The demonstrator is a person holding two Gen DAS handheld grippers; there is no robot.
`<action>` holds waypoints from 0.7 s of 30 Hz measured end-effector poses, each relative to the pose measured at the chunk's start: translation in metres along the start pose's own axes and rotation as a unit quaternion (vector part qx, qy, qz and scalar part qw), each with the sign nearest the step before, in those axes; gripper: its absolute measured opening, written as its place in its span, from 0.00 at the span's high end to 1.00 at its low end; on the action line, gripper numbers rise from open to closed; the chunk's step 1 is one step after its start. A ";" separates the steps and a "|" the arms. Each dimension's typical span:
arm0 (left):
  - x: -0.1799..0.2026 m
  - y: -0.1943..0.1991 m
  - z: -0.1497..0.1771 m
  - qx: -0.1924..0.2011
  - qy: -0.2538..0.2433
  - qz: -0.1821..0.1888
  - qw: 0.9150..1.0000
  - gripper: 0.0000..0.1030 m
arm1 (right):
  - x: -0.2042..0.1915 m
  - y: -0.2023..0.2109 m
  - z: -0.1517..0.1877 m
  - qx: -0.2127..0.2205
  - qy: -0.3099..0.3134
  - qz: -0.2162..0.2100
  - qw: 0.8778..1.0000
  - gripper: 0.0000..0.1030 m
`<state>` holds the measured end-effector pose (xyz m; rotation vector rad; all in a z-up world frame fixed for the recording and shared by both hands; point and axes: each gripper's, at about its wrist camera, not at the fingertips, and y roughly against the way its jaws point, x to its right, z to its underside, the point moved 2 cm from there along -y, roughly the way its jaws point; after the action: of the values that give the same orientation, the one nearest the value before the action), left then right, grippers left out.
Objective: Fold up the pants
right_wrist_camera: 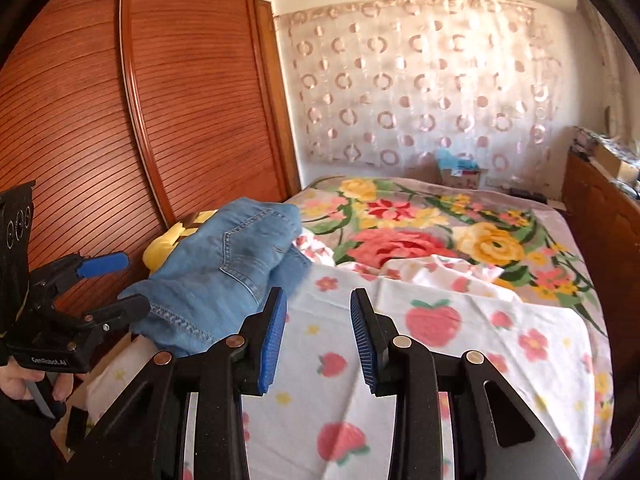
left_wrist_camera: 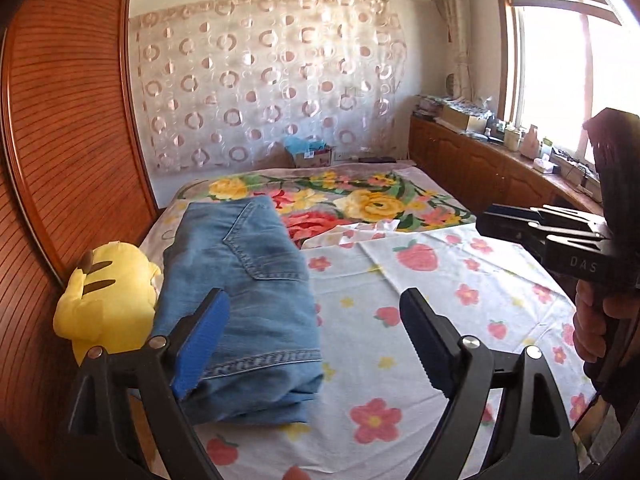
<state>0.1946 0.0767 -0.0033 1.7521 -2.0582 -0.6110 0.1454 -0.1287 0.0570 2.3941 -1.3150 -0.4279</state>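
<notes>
**Jeans folded at the bed's left edge, both grippers empty**

While the jeans lie folded in a thick bundle at about nine o'clock on the bed, the left gripper hangs over them with its jaws spread wide and nothing between the pads. A yellow plush sits just beside the jeans, toward the wardrobe. The right gripper hovers over the strawberry sheet at three o'clock from the jeans, jaws part open, gripping nothing. A floral blanket covers the far end at twelve o'clock.
</notes>
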 end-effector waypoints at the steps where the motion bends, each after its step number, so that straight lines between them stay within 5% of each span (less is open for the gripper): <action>1: 0.006 0.004 -0.001 0.004 -0.004 0.000 1.000 0.15 | 0.001 0.010 0.004 0.002 -0.003 0.004 1.000 0.66; 8: 0.043 0.032 -0.001 0.025 -0.022 0.011 0.999 0.11 | -0.011 0.053 0.021 0.022 -0.013 0.033 0.999 0.66; 15: 0.077 0.058 0.005 0.030 -0.036 -0.008 0.999 0.11 | -0.028 0.099 0.039 0.043 -0.020 0.062 0.997 0.51; 21: 0.100 0.077 0.010 0.042 -0.030 0.016 0.999 0.11 | -0.038 0.130 0.052 0.058 -0.020 0.079 0.995 0.50</action>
<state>0.1092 -0.0108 0.0304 1.7645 -2.1777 -0.5829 0.0074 -0.1693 0.0745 2.3614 -1.5736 -0.3665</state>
